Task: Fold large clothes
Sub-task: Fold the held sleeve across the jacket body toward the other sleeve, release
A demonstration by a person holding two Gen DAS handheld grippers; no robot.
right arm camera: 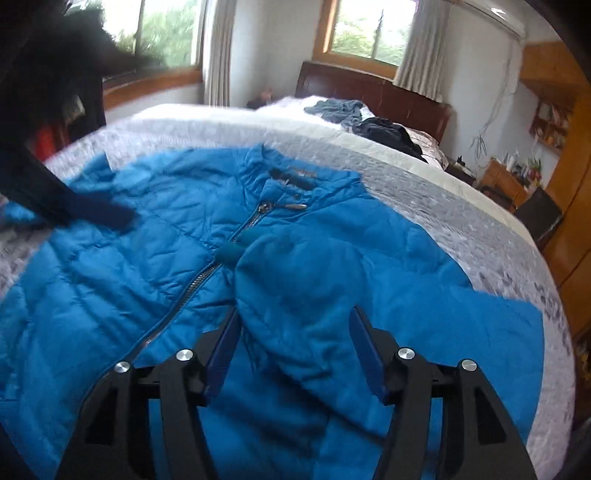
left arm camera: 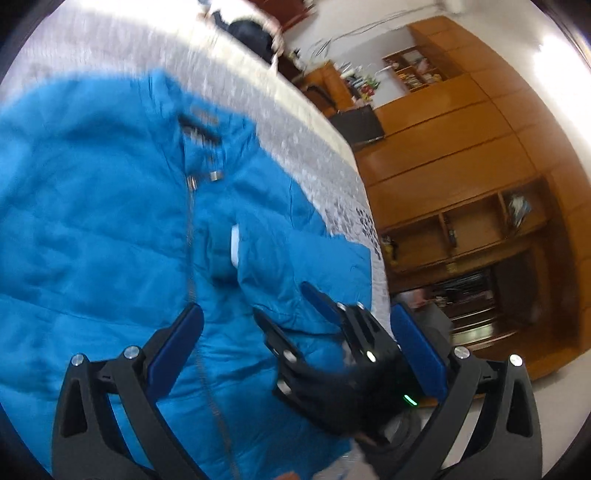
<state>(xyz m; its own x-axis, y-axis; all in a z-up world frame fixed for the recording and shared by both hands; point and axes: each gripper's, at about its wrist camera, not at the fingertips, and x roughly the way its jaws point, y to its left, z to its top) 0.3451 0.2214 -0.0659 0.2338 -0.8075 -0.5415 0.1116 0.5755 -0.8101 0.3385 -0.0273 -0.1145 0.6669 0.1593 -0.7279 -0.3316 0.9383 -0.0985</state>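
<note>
1. blue puffy jacket [right arm camera: 155, 258] lies front-up on the bed [right arm camera: 424, 199], collar toward the headboard [right arm camera: 369, 88], spread over a pale grey quilted cover.
2. its zipper [right arm camera: 192, 284] runs down the middle and is closed over most of its length; the collar area is open at the top.
3. one sleeve [right arm camera: 306, 288] is folded in across the chest, its cuff lying near the zipper.
4. the right tool [right arm camera: 291, 354] hovers just above that folded sleeve, its jaws standing wide apart with nothing between them; i cannot tell whether the pads touch the fabric.
5. the left tool [left arm camera: 295, 336] is also spread wide, holding nothing, above the lower half of the jacket.
6. in the left wrist view the right tool shows between the left tool's fingers, over the folded sleeve near the bed's edge.
7. in the right wrist view the left tool appears as a dark blurred shape at the far left, over the jacket's other shoulder.
8. a heap of dark clothes [right arm camera: 388, 133] lies near the pillows, well apart from the jacket.
9. wooden cabinets [left arm camera: 461, 155] and open shelves stand beside the bed, and two windows [right arm camera: 369, 33] with curtains are behind the headboard.
</note>
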